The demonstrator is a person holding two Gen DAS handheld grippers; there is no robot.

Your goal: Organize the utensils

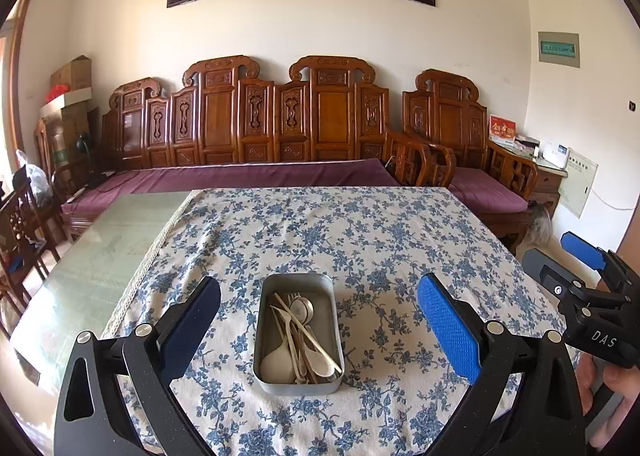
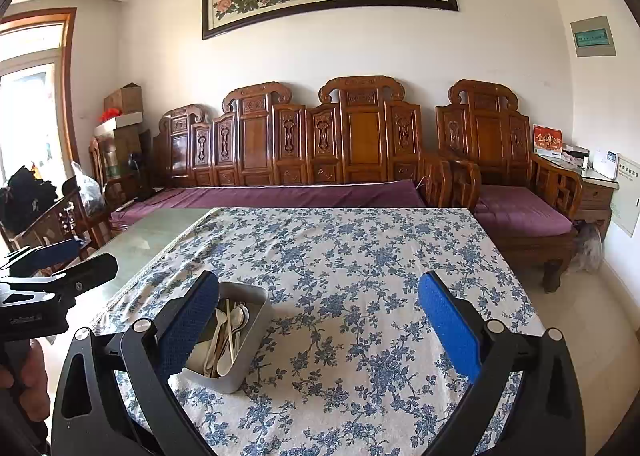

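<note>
Utensils point(image 1: 298, 332) in metal tray point(image 1: 262, 320)

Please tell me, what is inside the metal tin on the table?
Inside the metal tin lie pale spoons, thin chopsticks and a fork, piled crosswise. What lies beneath the pile is covered, so an exact count is impossible.

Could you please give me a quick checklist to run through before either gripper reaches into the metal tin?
1. Left gripper open, tongs empty: ok.
2. Right gripper open, tongs empty: ok.
3. Metal tin flat on the floral tablecloth: ok.
4. Tin centred between the left tongs: ok.
5. Utensils sorted: not ok, spoons and chopsticks lie crossed.
6. Fork count: cannot tell.
</note>
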